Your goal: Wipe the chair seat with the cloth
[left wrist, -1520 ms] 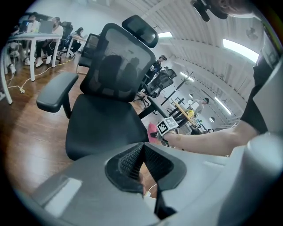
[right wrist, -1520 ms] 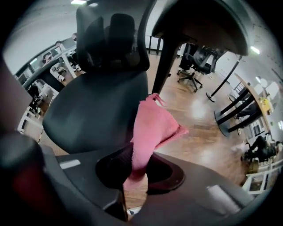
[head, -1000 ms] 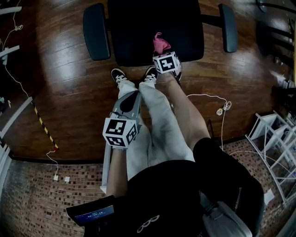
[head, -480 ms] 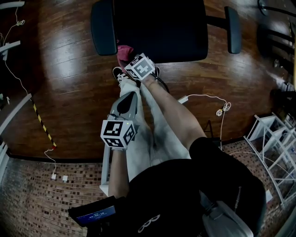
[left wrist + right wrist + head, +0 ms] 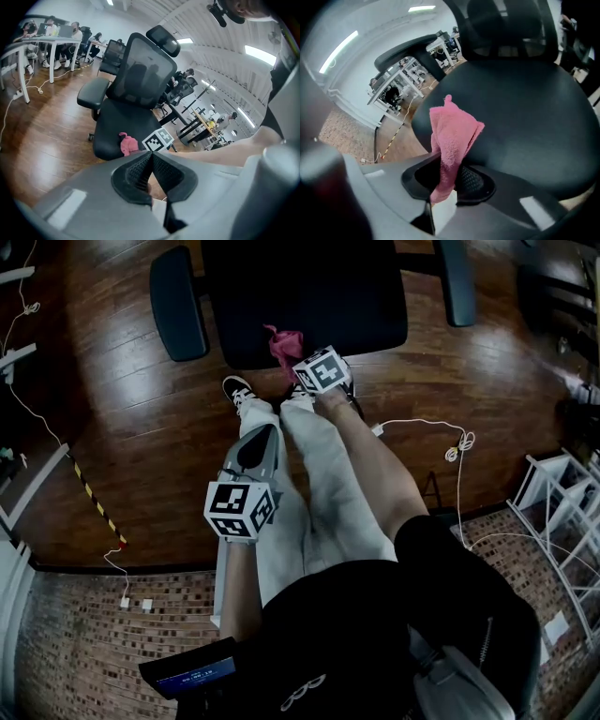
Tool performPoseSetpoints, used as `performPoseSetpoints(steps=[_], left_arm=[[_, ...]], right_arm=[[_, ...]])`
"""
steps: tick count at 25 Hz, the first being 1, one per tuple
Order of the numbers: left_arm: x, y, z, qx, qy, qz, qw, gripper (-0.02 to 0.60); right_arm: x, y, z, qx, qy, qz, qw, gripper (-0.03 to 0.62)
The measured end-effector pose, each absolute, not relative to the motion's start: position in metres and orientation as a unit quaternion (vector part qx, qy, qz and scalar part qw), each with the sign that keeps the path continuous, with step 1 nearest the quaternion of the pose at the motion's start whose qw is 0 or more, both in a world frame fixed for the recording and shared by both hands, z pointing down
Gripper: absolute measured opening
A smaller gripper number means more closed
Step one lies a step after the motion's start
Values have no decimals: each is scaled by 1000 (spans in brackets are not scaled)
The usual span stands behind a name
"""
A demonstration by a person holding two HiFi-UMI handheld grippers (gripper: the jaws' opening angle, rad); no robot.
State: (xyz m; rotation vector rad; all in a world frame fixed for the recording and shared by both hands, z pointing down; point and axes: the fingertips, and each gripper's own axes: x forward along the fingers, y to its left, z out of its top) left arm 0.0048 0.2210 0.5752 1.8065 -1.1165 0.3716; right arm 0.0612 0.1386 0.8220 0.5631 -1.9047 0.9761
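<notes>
Since the right tool is clenched on the lower end of the pink terry cloth, the loose upper part stands free at the front edge of the black padded office-chair seat, likely so it can be dragged across. Whether the cloth touches the seat is unclear. The left tool has its jaws pressed together on nothing and is parked over the person's thigh, probably just out of the way. The seat looks smooth and matte. Around it: dark glossy wooden floor, loose white cable, an open office with white desks.
</notes>
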Motion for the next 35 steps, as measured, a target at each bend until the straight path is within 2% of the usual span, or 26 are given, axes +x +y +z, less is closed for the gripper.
performPoseSetpoints(steps=[9, 16, 19, 22, 26, 35], left_arm=[[52, 213, 569, 763, -417, 174, 462, -6], [65, 213, 571, 769, -405, 184, 458, -6], [64, 216, 570, 769, -406, 183, 458, -6], [64, 223, 570, 767, -407, 180, 462, -6], [56, 229, 572, 765, -410, 176, 465, -6], [-7, 266, 581, 741, -440, 164, 480, -6]], right_arm=[[250, 96, 818, 357, -707, 396, 464, 66], [386, 69, 794, 494, -623, 361, 486, 66], [419, 66, 781, 541, -592, 350, 484, 66], [403, 69, 784, 525, -605, 348, 487, 66], [338, 72, 800, 489, -629, 337, 502, 66], [134, 107, 820, 396, -700, 341, 487, 66]])
